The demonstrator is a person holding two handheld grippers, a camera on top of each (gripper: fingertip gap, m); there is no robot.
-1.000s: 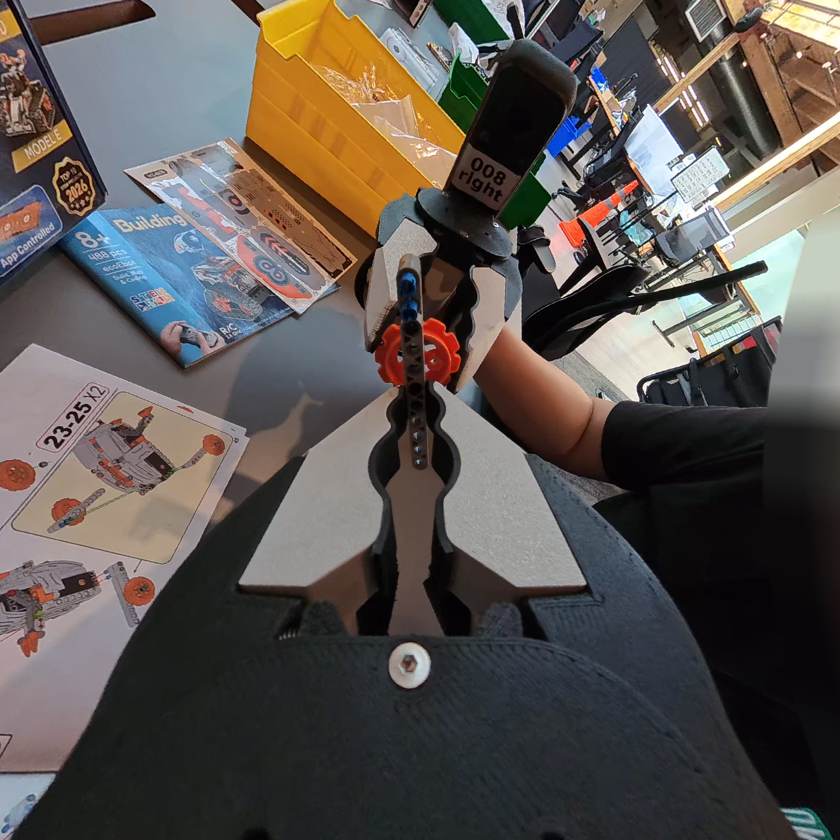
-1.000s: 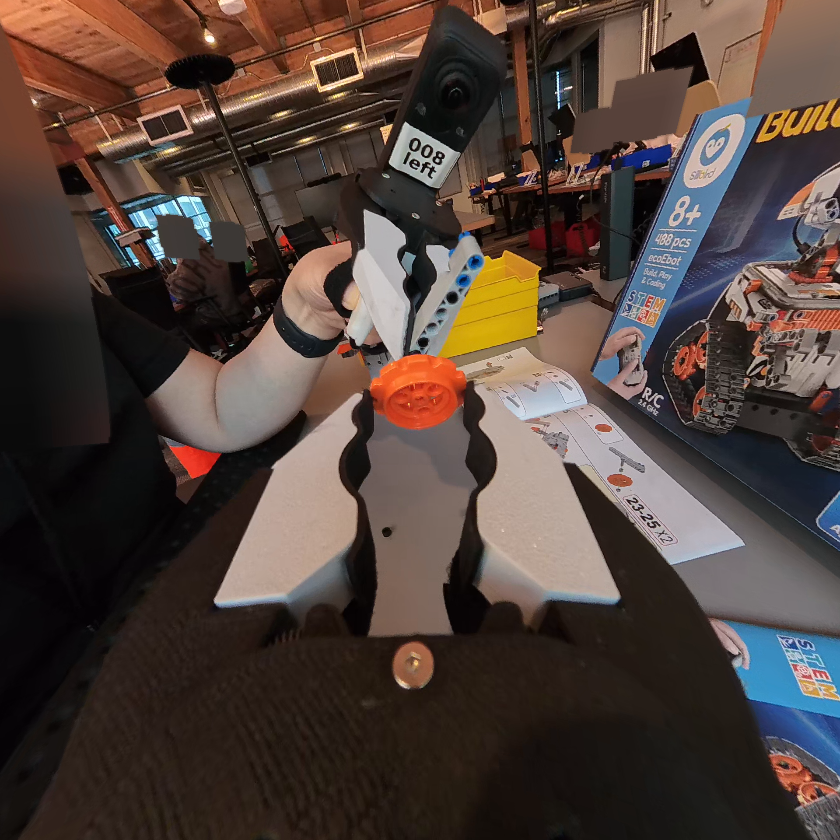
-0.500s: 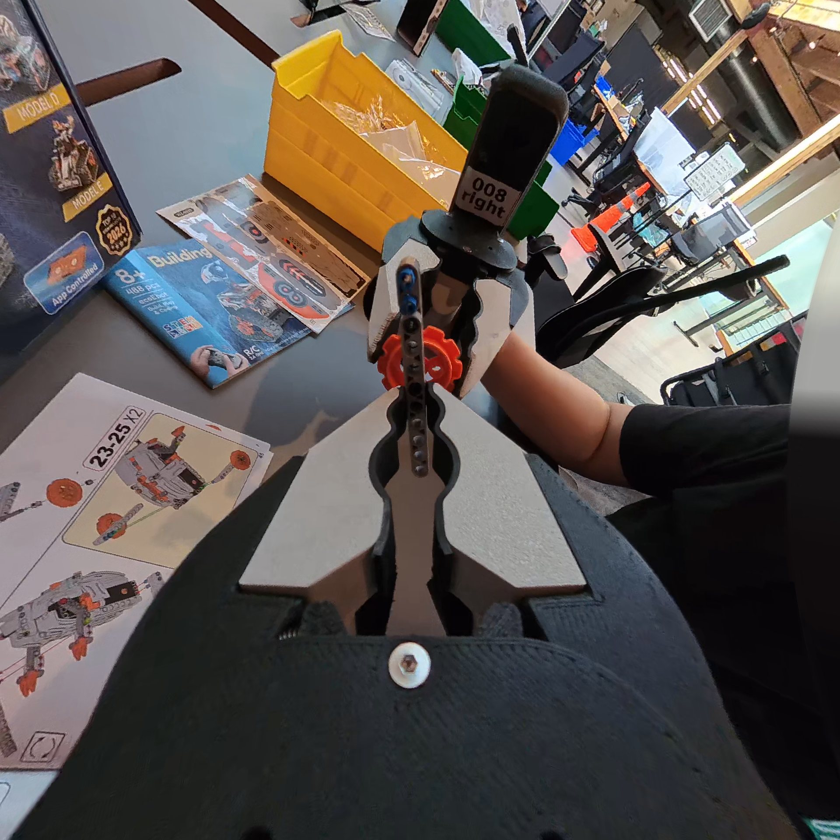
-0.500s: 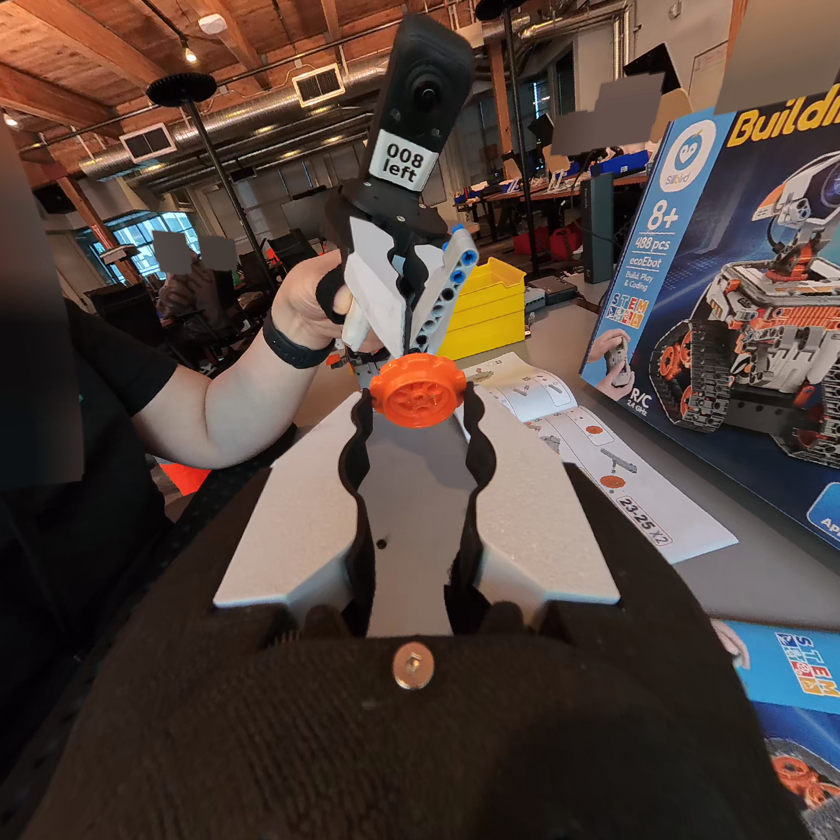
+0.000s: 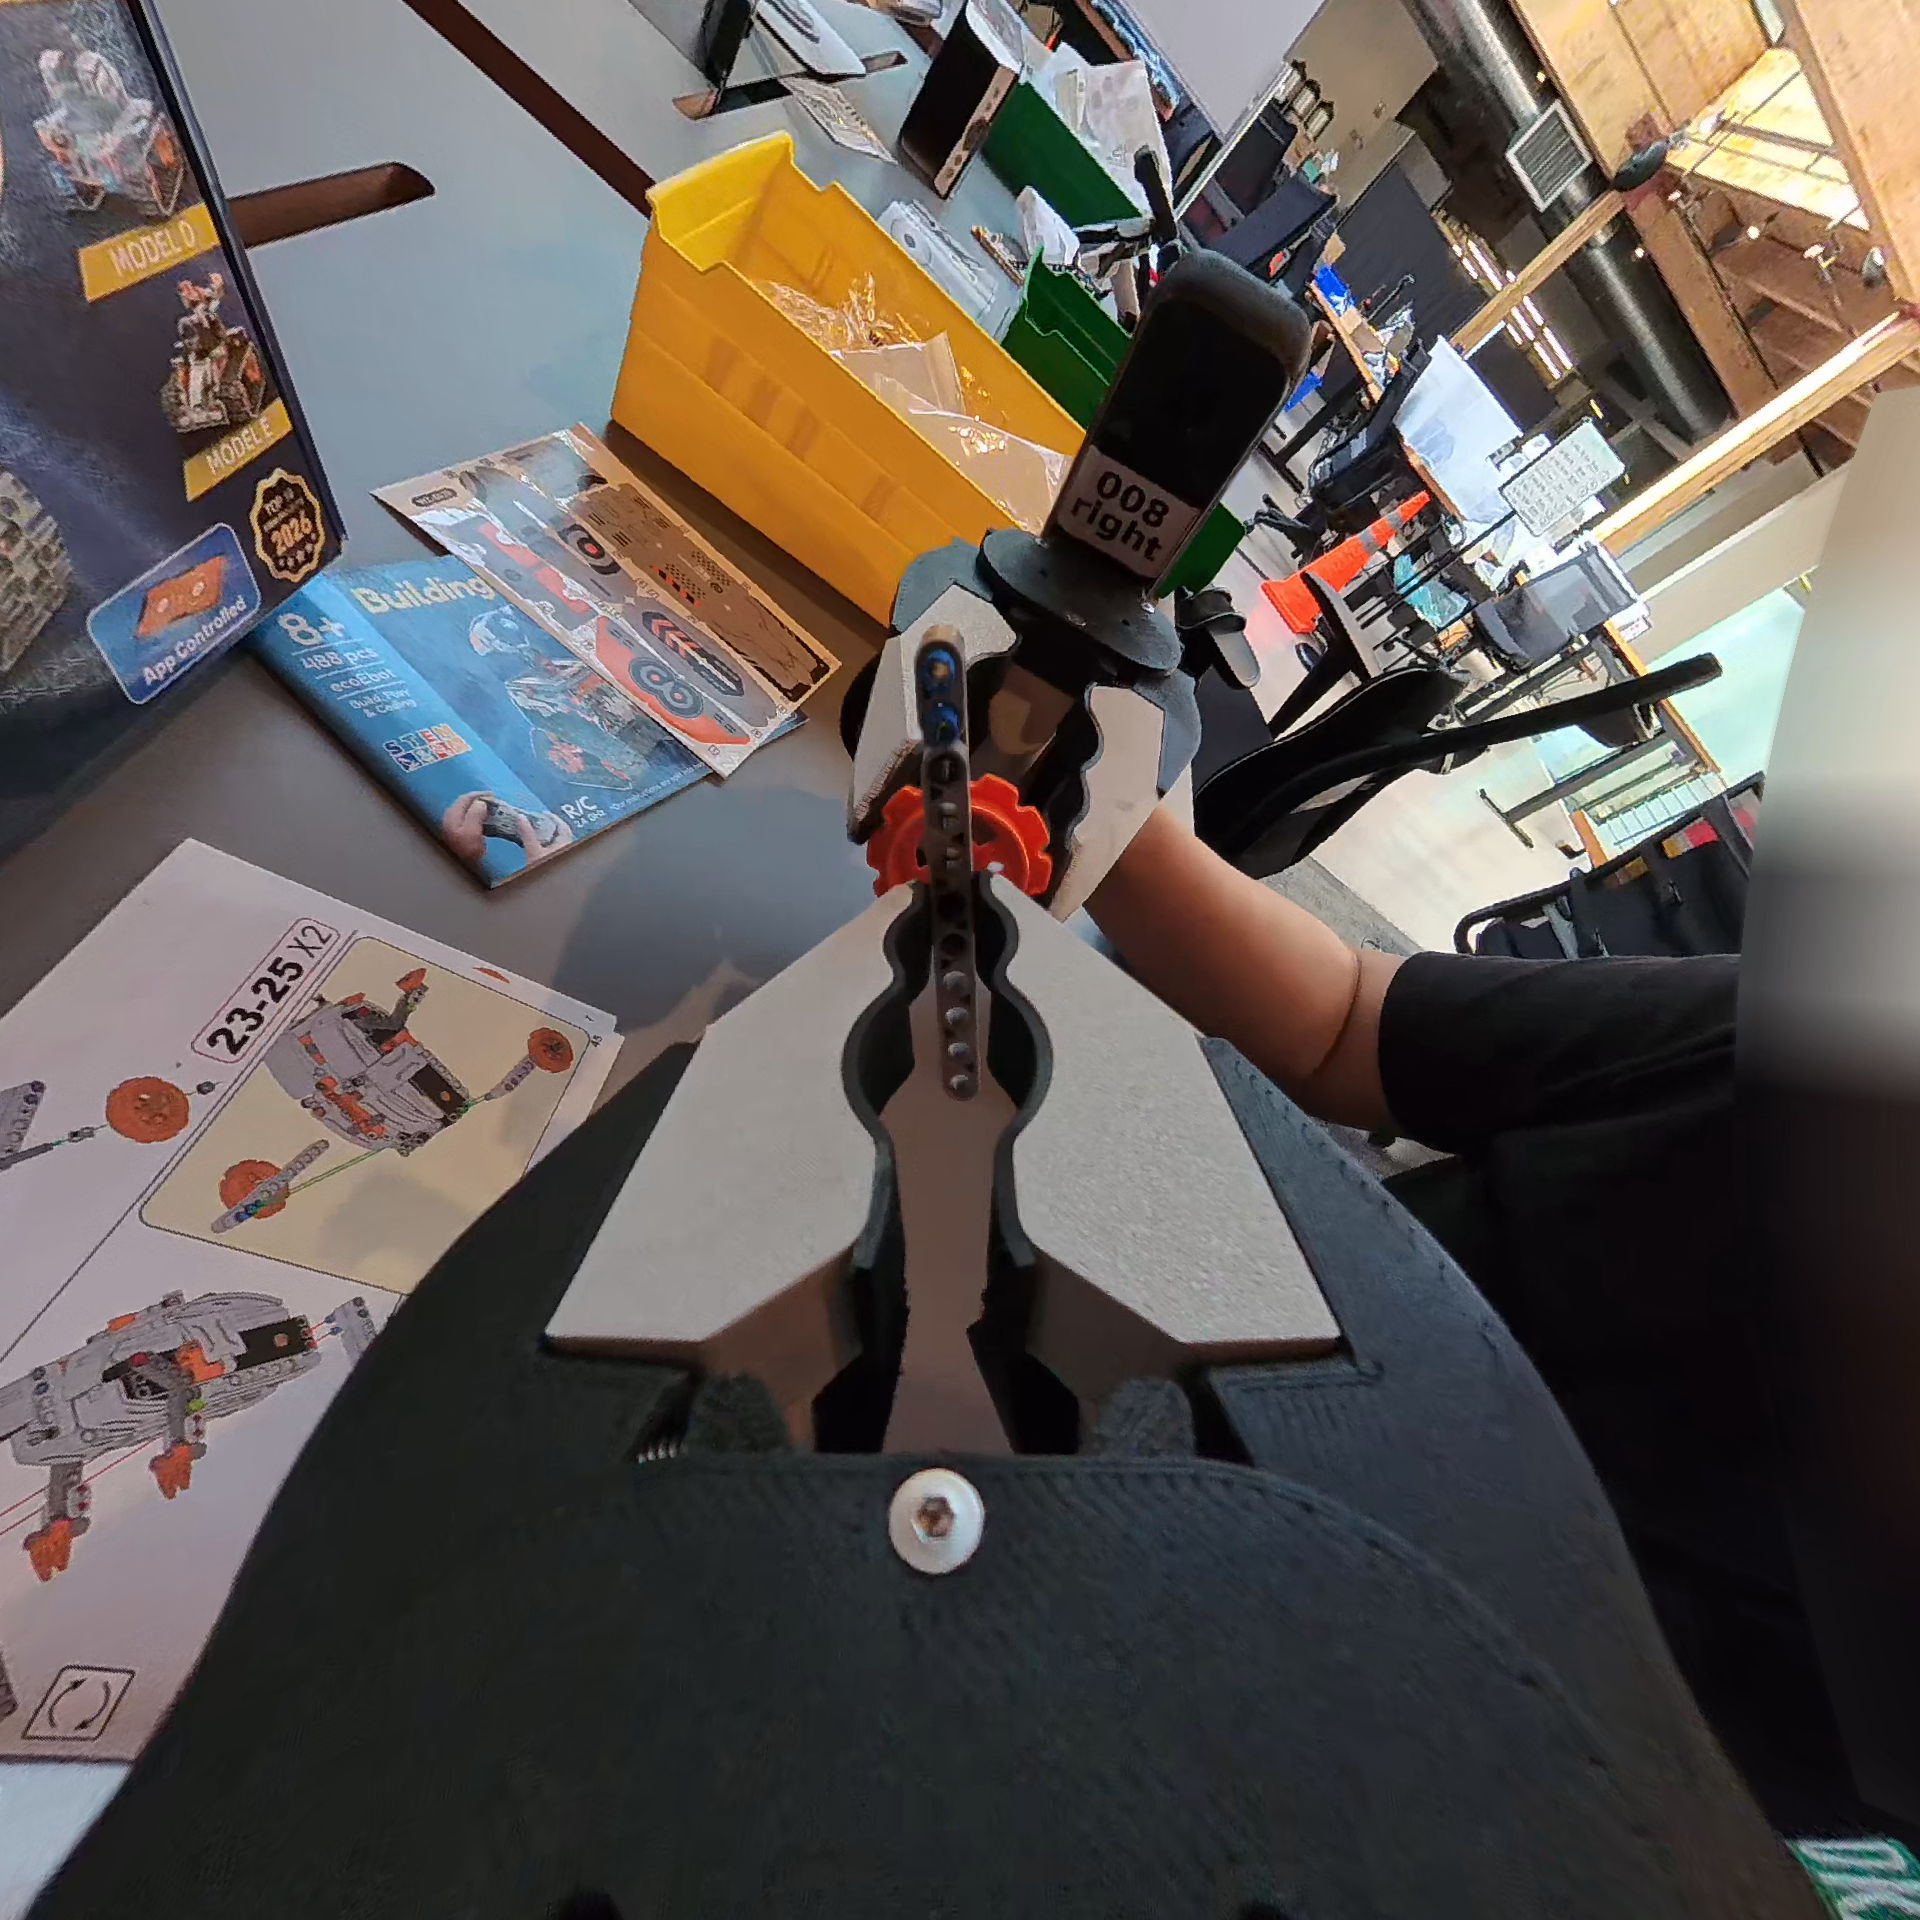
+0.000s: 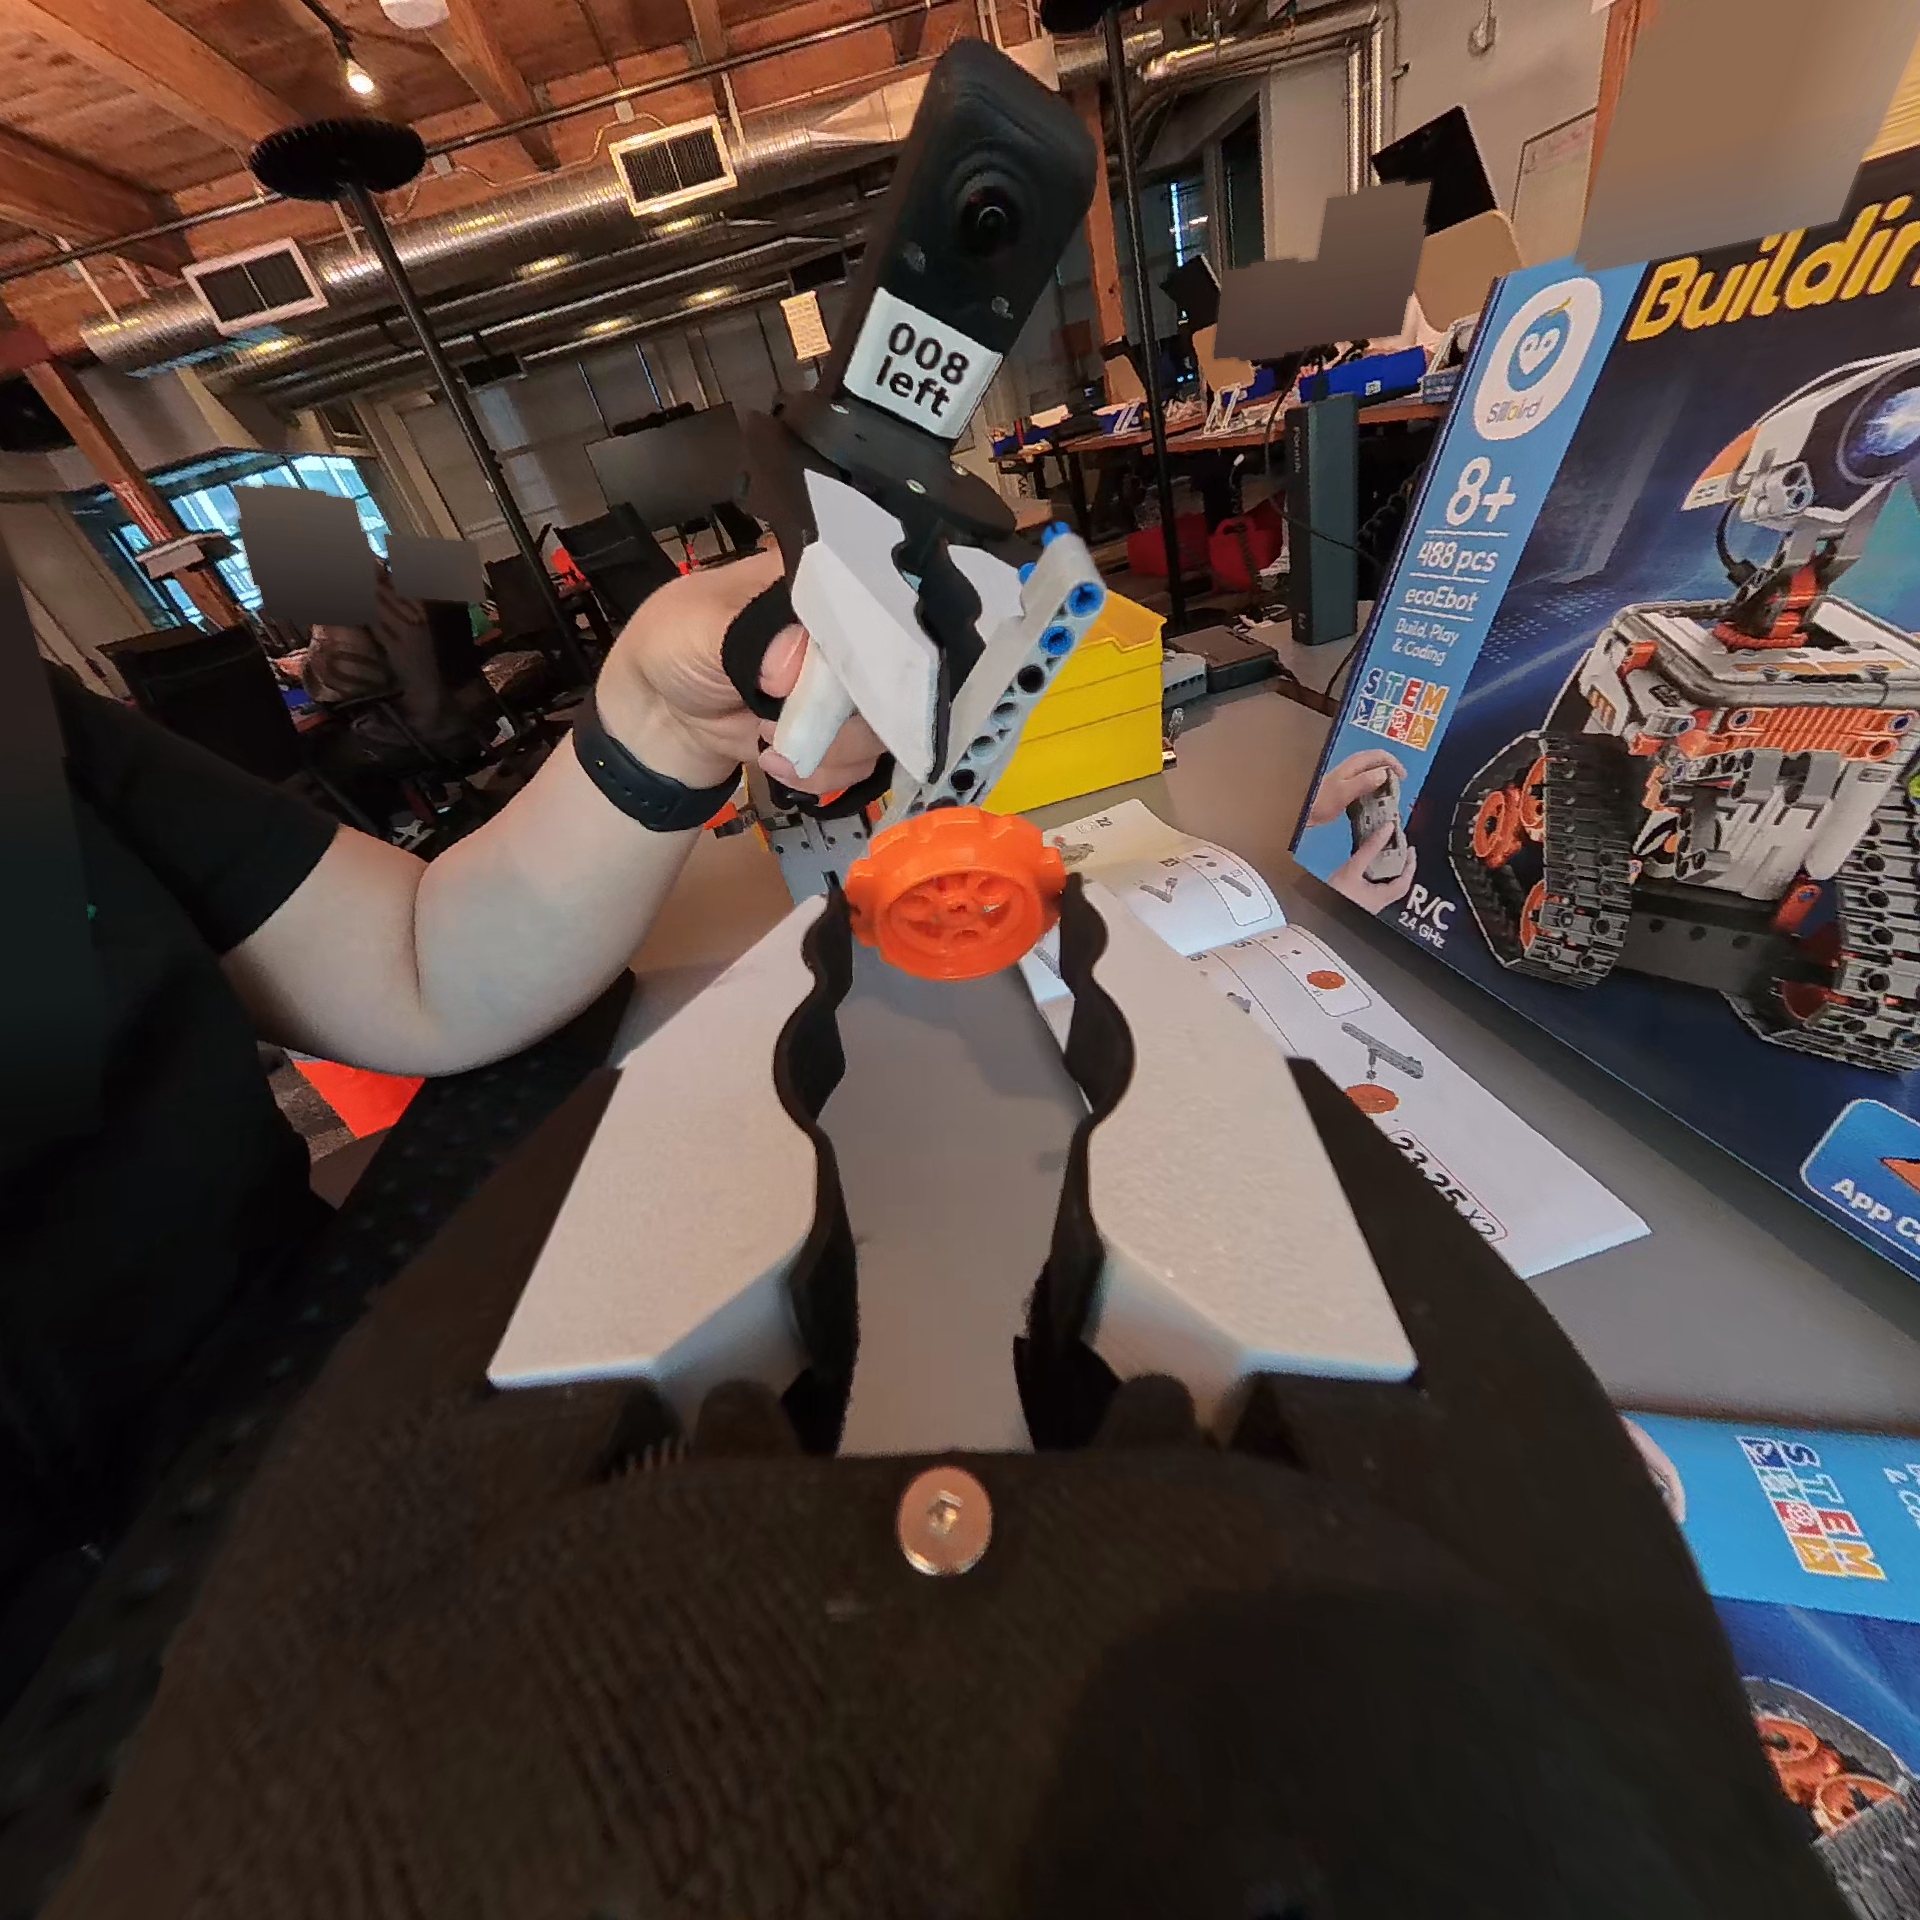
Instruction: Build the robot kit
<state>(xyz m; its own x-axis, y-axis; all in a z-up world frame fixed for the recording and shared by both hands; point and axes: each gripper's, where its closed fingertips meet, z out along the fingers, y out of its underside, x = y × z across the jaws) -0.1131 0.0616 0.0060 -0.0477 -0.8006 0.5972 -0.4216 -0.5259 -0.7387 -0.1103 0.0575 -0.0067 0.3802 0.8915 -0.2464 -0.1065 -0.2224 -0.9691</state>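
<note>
My left gripper (image 5: 948, 894) is shut on a long grey beam with holes (image 5: 948, 831); two blue pins (image 5: 940, 686) sit at its far end. My right gripper (image 6: 956, 904) is shut on an orange toothed wheel (image 6: 951, 909). The two grippers face each other above the table. The wheel (image 5: 956, 847) sits against the beam's side, just past my left fingertips. In the right wrist view the beam (image 6: 1013, 675) slants up from the wheel, held by the left gripper (image 6: 914, 665) in a person's hand.
A grey table (image 5: 436, 260) holds a yellow bin (image 5: 821, 416) of plastic bags, a green bin (image 5: 1049, 312), a blue booklet (image 5: 457, 707), a sticker sheet (image 5: 623, 582) and an open instruction sheet (image 5: 260, 1122). A large kit box (image 6: 1662, 727) stands at the right. Both grippers' tips are close together, under 4 cm apart.
Both grippers have risen and drifted a little together, still joined at wheel and beam. The table's things have slid in view. Both grips are unchanged.
</note>
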